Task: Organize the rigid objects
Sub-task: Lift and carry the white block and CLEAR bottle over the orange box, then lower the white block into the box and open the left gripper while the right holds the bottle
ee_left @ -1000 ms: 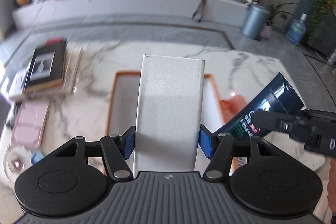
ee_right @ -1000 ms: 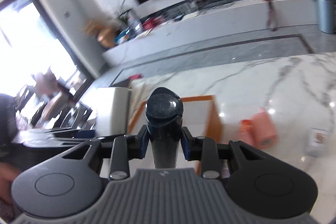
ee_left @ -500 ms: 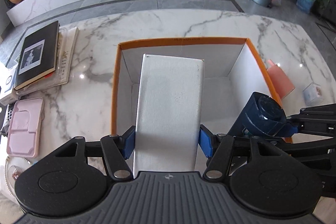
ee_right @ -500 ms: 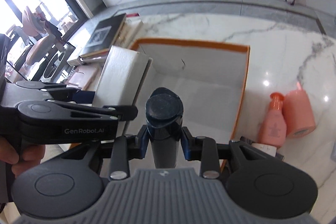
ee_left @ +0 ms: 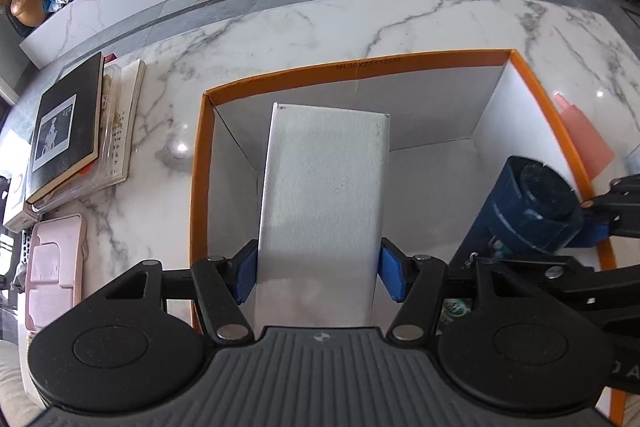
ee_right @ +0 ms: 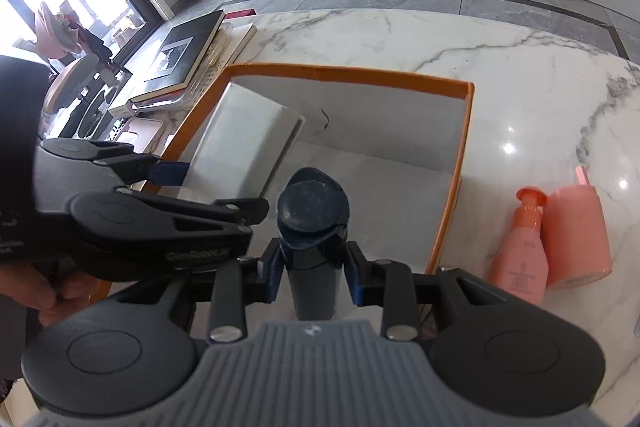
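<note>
My left gripper (ee_left: 318,273) is shut on a tall white box (ee_left: 324,195), held over the left half of an open orange-rimmed carton (ee_left: 360,65). My right gripper (ee_right: 312,271) is shut on a dark blue tube (ee_right: 312,215), cap forward, held over the carton's (ee_right: 348,71) near right part. The tube also shows in the left wrist view (ee_left: 528,207), and the white box shows in the right wrist view (ee_right: 248,143). The carton's white floor shows bare.
A pink bottle (ee_right: 522,251) and a pink tube (ee_right: 576,231) lie on the marble table to the right of the carton. A stack of books (ee_left: 68,131) and a pink case (ee_left: 52,275) lie to its left.
Both grippers have tilted down and moved over the carton with their loads. The view has gone from the room to the inside of the carton.
</note>
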A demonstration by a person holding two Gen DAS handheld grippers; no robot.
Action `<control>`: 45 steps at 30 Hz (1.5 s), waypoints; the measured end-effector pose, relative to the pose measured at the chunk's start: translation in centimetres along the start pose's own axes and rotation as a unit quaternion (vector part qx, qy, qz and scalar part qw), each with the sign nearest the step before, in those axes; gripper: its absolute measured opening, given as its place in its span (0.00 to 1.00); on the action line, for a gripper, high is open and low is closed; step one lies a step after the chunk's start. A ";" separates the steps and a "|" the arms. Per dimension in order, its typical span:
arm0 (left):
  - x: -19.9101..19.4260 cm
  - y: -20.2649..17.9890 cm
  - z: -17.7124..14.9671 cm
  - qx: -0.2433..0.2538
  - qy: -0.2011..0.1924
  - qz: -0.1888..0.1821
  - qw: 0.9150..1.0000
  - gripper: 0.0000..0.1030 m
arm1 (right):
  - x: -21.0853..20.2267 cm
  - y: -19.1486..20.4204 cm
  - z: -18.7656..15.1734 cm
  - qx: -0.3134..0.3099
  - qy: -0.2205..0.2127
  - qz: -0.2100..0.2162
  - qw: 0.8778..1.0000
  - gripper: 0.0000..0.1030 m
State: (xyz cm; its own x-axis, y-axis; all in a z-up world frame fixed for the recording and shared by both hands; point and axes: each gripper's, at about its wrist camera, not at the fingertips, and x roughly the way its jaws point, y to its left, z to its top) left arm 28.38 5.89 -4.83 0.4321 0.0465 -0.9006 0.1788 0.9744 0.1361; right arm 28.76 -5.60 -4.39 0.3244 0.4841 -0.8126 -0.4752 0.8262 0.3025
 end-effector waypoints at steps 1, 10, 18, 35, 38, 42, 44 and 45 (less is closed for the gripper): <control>0.2 0.0 0.1 0.002 0.000 0.004 1.000 0.68 | 0.0 0.0 0.1 -0.003 -0.001 -0.004 1.000 0.32; 1.3 -0.6 0.6 0.021 -0.004 0.035 0.999 0.71 | 0.5 0.1 0.7 -0.009 -0.009 -0.022 1.000 0.32; 0.6 0.3 0.7 0.014 -0.025 0.031 0.999 0.73 | 0.5 0.4 0.8 -0.010 -0.009 -0.035 0.999 0.32; -4.8 6.6 -1.1 -0.052 -0.080 -0.013 0.995 0.71 | 1.9 0.9 2.7 0.042 0.006 -0.063 0.997 0.32; -3.9 7.7 -1.9 -0.073 -0.057 -0.033 0.995 0.58 | 2.2 0.6 3.4 0.069 0.018 -0.067 0.995 0.32; -2.7 8.1 -2.9 -0.082 -0.038 -0.048 0.995 0.42 | 2.6 1.6 3.6 0.078 0.039 -0.032 0.996 0.32; -2.5 8.2 -3.2 -0.085 -0.039 -0.055 0.994 0.39 | 3.4 2.1 3.7 0.079 0.050 -0.032 0.995 0.32; -2.5 8.3 -3.3 -0.090 -0.041 -0.058 0.993 0.39 | 3.6 2.3 3.9 0.075 0.046 -0.035 0.995 0.32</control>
State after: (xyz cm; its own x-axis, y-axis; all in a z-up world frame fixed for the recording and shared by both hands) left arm 25.90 14.55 -2.86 0.4905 -0.0788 -0.8679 0.0742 0.9961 -0.0485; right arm 32.01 -0.83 -4.71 0.2738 0.4009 -0.8743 -0.3238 0.8944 0.3087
